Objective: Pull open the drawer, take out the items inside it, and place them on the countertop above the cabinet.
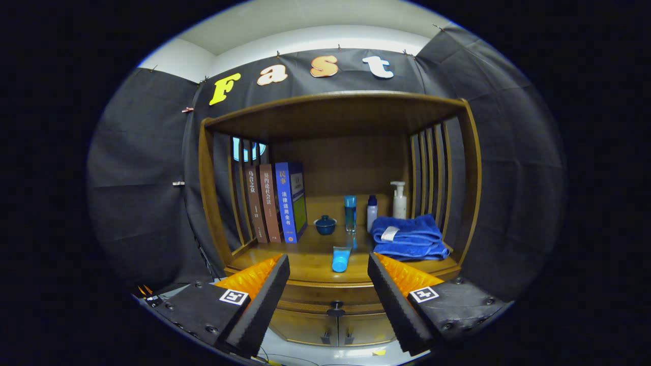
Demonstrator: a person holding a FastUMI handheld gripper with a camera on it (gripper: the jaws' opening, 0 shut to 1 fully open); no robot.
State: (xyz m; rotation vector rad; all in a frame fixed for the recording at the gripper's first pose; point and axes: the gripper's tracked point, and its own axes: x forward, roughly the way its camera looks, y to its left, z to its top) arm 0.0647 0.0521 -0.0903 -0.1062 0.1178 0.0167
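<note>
A wooden cabinet stands ahead of me with its countertop [305,259] under an open shelf frame. The drawer [325,295] below the countertop is closed, and its dark round knob [335,306] sits between and just below my fingertips. My gripper [328,269] is open, with nothing between its black fingers [264,300]. A light blue tube [342,258] lies on the countertop near its front edge, just ahead of the fingers.
On the countertop stand three books [277,202], a small blue lidded cup [325,224], a blue tumbler [350,213], a small bottle [372,212], a white pump bottle [399,200] and a folded blue towel [409,236]. Two small cabinet doors [335,328] lie below the drawer.
</note>
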